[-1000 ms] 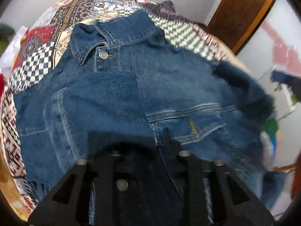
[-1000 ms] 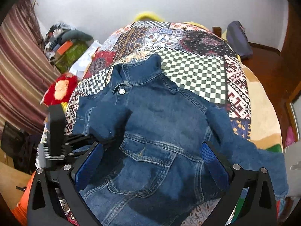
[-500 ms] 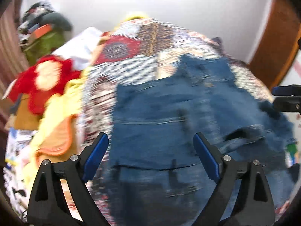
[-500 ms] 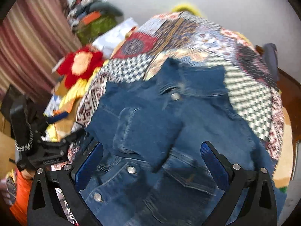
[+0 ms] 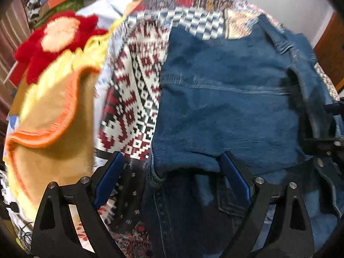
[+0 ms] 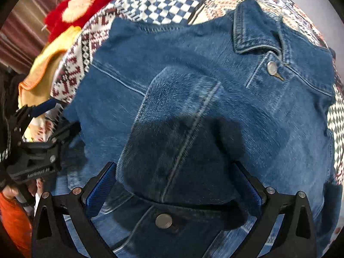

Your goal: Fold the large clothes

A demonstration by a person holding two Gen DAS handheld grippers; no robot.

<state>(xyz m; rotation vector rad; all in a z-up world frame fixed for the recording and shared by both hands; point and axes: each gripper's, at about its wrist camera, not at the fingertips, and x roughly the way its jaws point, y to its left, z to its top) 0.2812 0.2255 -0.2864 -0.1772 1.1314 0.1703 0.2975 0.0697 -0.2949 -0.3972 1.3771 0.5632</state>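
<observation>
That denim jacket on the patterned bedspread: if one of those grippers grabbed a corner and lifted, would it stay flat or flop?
The denim jacket would probably flop, though less than thin cloth: its folded-over sleeve lies in a rounded bend, not a sharp crease. It looks fairly heavy, given the thick seams and metal buttons. It seems unlikely to slip, as the weave looks coarse.

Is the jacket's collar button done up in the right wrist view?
No: the collar button on the denim jacket sits bare, its collar lying open.
</observation>
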